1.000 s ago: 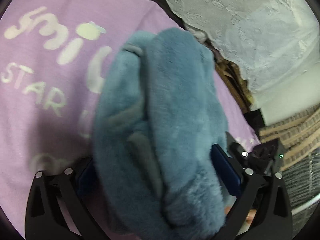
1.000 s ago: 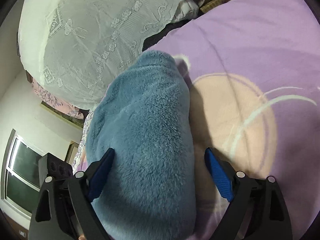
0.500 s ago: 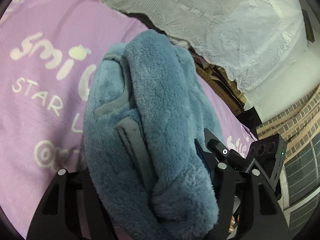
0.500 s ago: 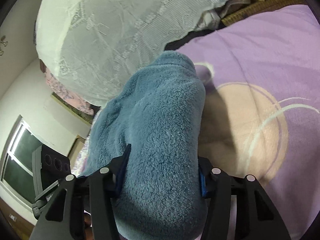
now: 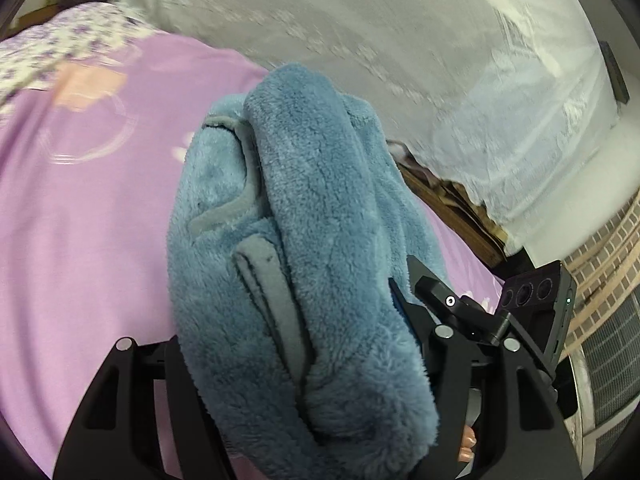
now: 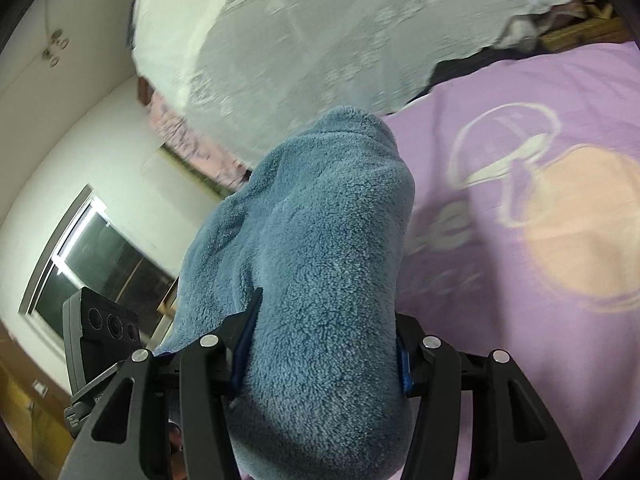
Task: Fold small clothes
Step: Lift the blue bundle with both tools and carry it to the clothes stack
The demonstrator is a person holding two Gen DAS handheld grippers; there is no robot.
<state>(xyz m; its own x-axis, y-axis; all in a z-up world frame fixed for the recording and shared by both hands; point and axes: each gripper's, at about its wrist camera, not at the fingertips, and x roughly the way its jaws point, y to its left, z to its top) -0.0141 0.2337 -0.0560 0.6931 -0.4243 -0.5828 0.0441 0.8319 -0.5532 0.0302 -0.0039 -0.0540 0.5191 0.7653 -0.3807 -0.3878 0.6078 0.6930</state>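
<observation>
My left hand-held gripper (image 5: pixel 288 344) is clamped on a thick bundle of the blue fleece garment (image 5: pixel 320 240), its grey trim (image 5: pixel 276 292) showing beside the fold. My right hand-held gripper (image 6: pixel 324 344) pinches another bunched part of the same fleece, blue pads (image 6: pixel 403 364) pressed into the pile. The garment is held between the two above the purple bedsheet (image 5: pixel 80 240), with a white lace curtain (image 6: pixel 320 40) behind.
</observation>
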